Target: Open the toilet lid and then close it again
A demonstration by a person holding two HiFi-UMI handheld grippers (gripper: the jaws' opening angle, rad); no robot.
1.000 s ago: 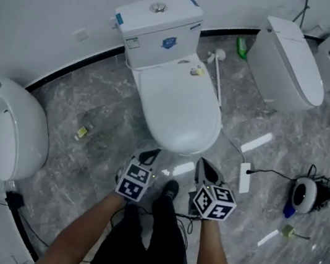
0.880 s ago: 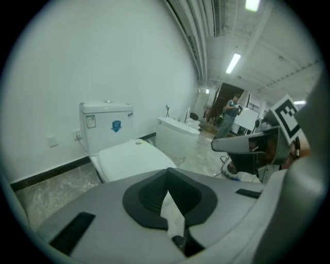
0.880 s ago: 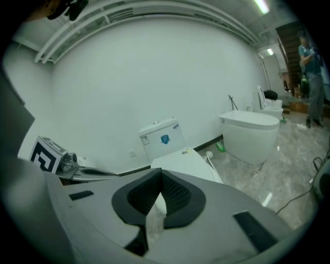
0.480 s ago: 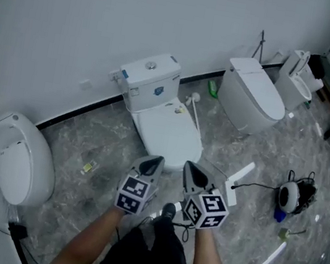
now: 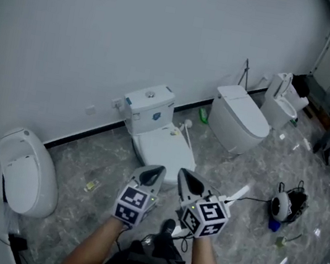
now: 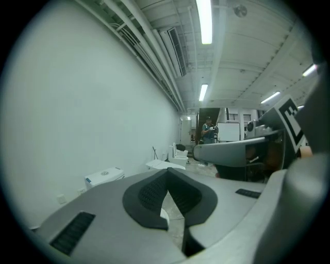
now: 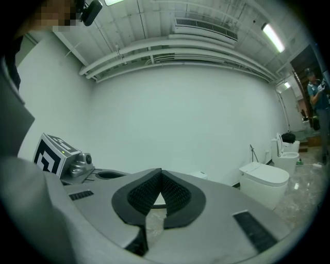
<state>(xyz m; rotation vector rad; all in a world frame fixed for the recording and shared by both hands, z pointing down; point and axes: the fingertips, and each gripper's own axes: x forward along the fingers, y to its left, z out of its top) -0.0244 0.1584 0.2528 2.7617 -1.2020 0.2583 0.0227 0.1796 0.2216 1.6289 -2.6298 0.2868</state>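
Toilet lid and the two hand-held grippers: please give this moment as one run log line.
toilet lid: closed | left hand-held gripper: shut, empty, apart from toilet | right hand-held gripper: shut, empty, apart from toilet

Blue label on toilet tank: illegible

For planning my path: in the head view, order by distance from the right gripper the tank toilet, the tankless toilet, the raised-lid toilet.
1. tank toilet, just ahead of right gripper.
2. tankless toilet, ahead right.
3. raised-lid toilet, far right.
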